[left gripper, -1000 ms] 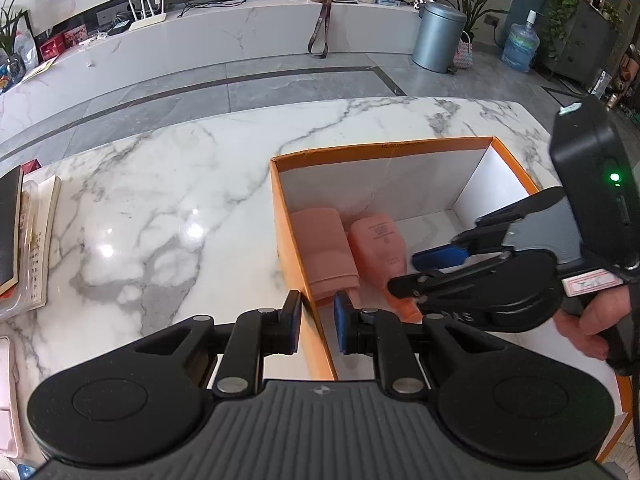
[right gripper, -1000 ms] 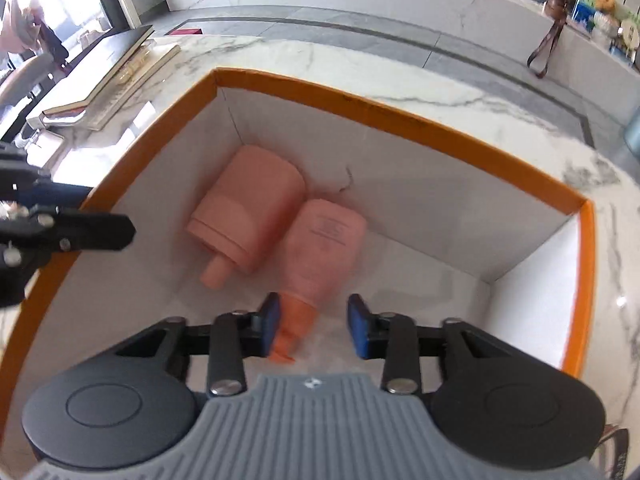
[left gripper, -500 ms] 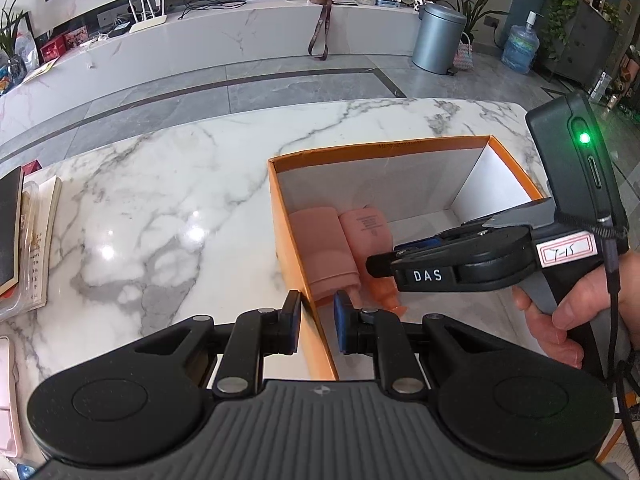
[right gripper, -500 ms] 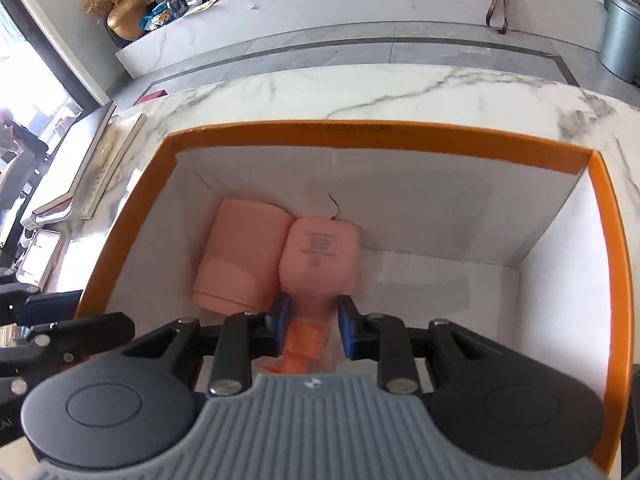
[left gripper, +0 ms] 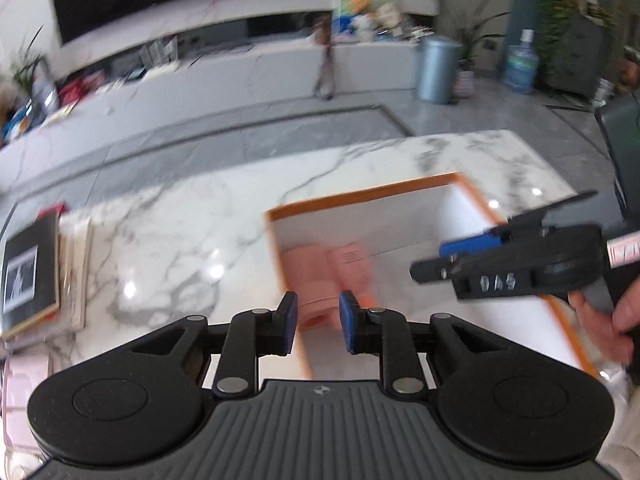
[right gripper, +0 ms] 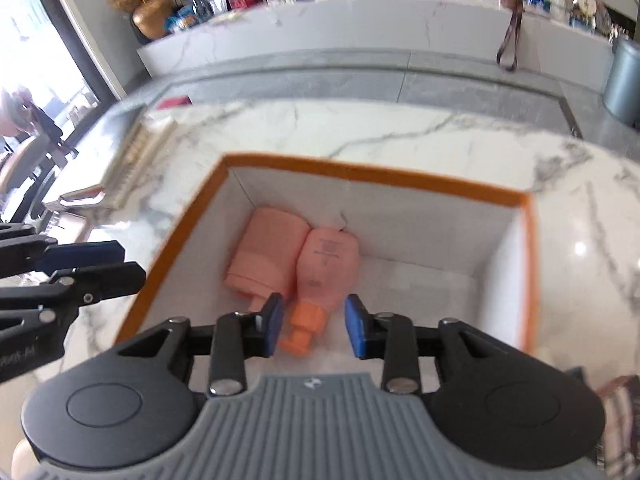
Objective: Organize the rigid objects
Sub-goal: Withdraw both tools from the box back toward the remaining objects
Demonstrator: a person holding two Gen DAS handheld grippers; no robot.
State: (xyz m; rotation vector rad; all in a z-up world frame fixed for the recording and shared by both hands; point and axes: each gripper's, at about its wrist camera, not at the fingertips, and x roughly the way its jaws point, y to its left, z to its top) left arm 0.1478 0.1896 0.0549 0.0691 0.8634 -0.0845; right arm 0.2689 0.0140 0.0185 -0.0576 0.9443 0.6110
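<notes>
Both hand-held grippers, left (left gripper: 318, 322) and right (right gripper: 313, 324), hang parted above an orange-rimmed box (right gripper: 376, 174) on a white marble table (left gripper: 168, 248).

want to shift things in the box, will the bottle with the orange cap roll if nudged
Probably little: the bottle lies on its side, seemingly pressed against the other bottle. Its rounded body could roll toward the box's open floor. It looks like stiff plastic.

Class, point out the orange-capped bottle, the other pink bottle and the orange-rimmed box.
orange-capped bottle (right gripper: 326, 264), right wrist view, labelled body.
other pink bottle (right gripper: 266, 248), right wrist view, body.
orange-rimmed box (right gripper: 372, 178), right wrist view, far rim.
</notes>
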